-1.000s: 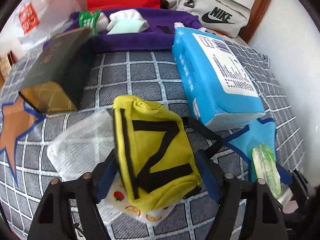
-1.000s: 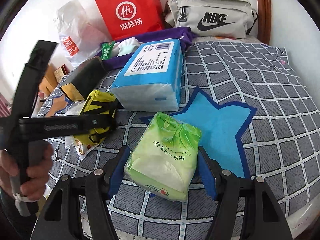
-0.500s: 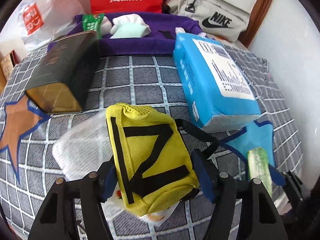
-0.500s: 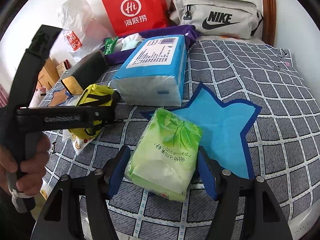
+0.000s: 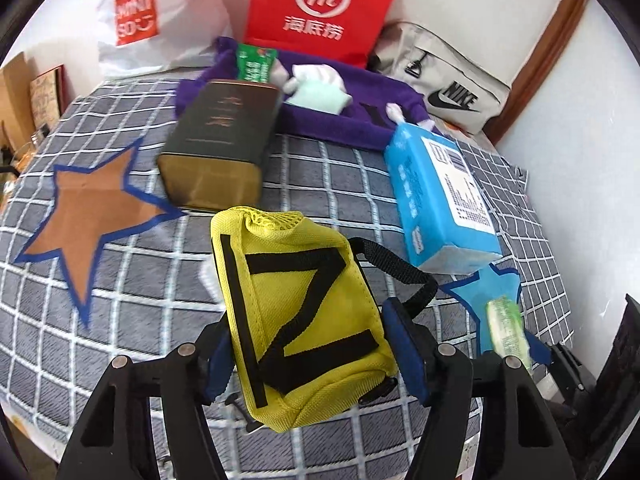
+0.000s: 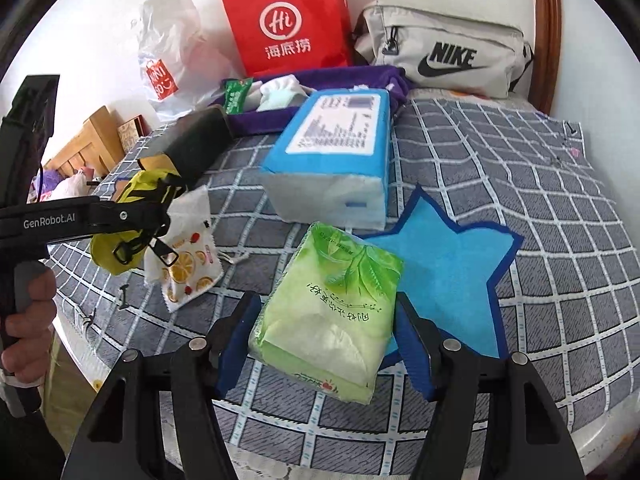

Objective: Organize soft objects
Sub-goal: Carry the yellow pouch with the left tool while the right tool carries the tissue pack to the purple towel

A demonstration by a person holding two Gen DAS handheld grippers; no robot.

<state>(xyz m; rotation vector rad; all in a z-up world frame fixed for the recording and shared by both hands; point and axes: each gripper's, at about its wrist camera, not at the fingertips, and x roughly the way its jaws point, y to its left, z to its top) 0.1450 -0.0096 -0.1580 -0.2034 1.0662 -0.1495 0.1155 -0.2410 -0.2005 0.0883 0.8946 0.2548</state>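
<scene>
My left gripper is shut on a yellow pouch with black straps and holds it above the checked cloth; the pouch also shows in the right wrist view. My right gripper is shut on a green tissue pack and holds it over the edge of the blue star patch. A fruit-print packet lies on the cloth under the lifted pouch. A big blue tissue pack lies to the right of the middle.
A dark gold-ended box lies at the back left beside a brown star patch. A purple tray with small packets, a red paper bag, a white plastic bag and a grey Nike bag line the back.
My left gripper has lifted the yellow pouch off the fruit-print packet and moved it up and left. My right gripper has raised the green tissue pack slightly.
</scene>
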